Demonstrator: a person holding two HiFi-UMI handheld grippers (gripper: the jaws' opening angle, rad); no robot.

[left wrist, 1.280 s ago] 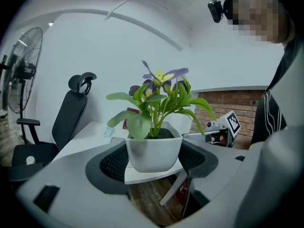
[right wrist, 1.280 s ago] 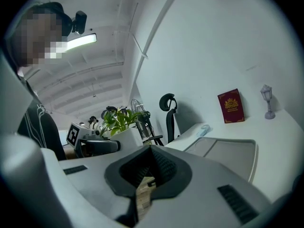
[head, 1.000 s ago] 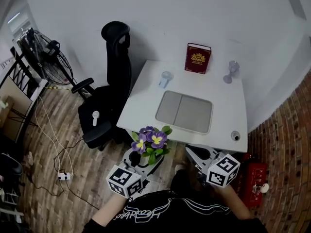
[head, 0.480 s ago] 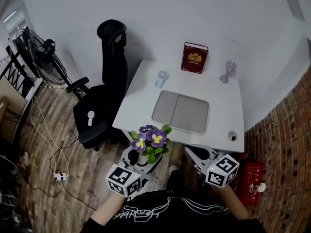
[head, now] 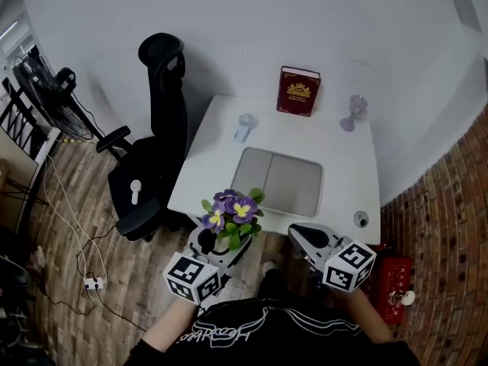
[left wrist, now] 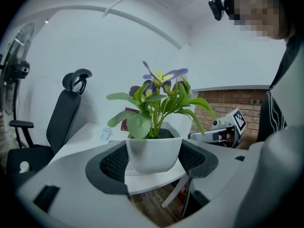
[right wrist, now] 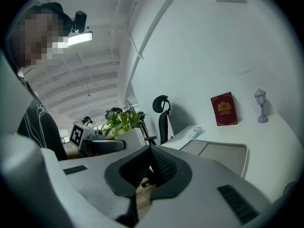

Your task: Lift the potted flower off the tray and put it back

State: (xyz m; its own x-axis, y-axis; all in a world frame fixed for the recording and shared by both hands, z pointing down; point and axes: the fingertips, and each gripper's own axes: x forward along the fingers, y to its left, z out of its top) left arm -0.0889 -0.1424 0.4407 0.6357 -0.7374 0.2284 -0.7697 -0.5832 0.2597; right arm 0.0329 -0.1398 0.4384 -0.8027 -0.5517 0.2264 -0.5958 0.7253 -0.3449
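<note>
The potted flower (left wrist: pixel 153 150) stands upright, stems pointing straight up. Its white pot is clamped between the jaws of the left gripper (head: pixel 219 244), likely kept level so nothing tips. It hangs off the table (head: pixel 347 166) edge, well apart from the grey tray (head: pixel 278 181). The right gripper (head: pixel 310 239) idles beside it, jaws together on nothing.

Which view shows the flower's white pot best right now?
The left gripper view: the white pot sits centred, clamped between the left tongs. The head view shows mostly blossoms hiding it; the right gripper view shows it small, at left.
</note>
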